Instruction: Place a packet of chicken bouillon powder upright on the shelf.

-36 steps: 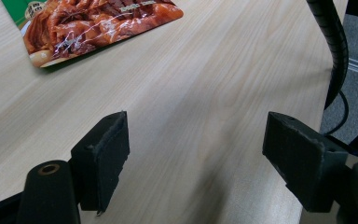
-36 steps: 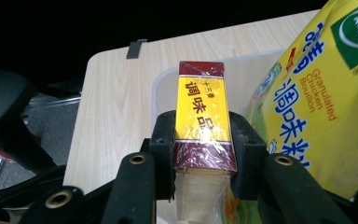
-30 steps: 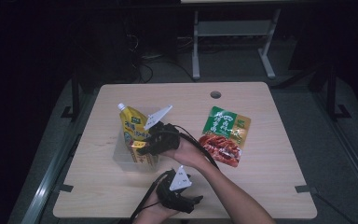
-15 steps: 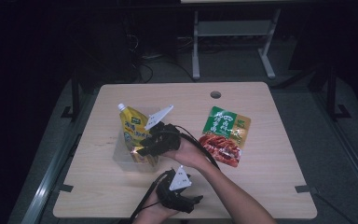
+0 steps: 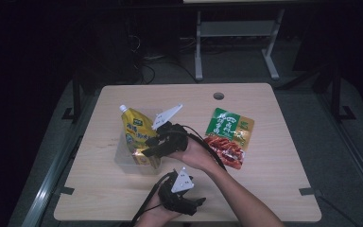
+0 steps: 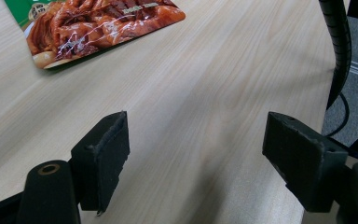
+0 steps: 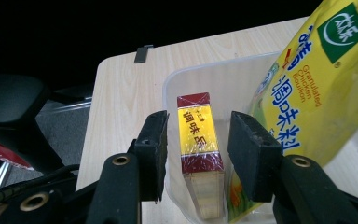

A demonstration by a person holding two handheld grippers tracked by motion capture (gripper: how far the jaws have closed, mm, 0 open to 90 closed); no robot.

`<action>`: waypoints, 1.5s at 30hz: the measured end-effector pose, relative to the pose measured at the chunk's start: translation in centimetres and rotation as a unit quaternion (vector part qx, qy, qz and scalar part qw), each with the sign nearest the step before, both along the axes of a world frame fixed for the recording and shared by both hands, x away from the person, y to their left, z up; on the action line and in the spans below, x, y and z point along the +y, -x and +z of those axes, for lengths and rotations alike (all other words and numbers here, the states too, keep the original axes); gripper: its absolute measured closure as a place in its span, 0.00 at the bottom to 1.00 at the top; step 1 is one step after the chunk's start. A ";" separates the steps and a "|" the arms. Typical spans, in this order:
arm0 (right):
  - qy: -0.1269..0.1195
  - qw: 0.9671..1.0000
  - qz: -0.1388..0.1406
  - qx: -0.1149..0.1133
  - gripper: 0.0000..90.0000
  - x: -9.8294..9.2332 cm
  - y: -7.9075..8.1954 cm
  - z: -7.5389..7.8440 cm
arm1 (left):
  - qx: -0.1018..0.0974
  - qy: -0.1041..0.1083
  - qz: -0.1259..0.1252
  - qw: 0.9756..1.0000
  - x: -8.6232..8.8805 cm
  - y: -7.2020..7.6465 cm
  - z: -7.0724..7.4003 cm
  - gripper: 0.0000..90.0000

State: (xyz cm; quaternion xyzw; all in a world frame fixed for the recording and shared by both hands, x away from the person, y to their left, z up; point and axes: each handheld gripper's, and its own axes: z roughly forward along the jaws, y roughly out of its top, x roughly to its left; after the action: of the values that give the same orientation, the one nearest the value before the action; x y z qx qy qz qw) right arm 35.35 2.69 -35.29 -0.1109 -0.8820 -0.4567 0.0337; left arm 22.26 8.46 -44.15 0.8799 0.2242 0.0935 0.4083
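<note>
In the clear tub [image 7: 177,84], a yellow pouch [image 7: 317,79] crowds the seasoning box [image 7: 198,140]; the right gripper [image 7: 198,154] has just been opening, jaws astride the box without pressing.

yellow pouch [image 7: 317,79]: "Granulated Chicken Bouillon" (English) | box [image 7: 196,135]: "调味品"

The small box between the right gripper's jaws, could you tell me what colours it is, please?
Yellow with dark red ends; the small box shows best in the right gripper view.
</note>
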 end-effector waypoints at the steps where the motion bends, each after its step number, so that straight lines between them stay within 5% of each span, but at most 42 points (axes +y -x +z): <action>1: -0.001 1.000 -0.001 -0.001 0.63 -0.1 0.0 0.1 | -0.001 -0.001 -0.001 1.000 0.0 0.0 0.0 0.25; 24: -0.017 1.000 -0.019 0.004 0.61 -2.9 0.1 1.2 | 0.003 0.001 0.003 1.000 0.1 -0.1 0.0 0.25; 45: -0.023 0.997 -0.064 0.021 0.54 -8.2 -0.1 1.5 | -0.005 0.006 0.005 1.000 0.9 -0.6 0.6 0.25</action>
State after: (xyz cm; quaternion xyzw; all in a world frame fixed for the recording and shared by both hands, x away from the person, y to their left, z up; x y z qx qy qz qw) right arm 35.47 -5.55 -33.80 -0.1761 -0.8616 -0.4754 0.0254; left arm 22.90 9.35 -43.56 0.8759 0.2270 0.0980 0.4143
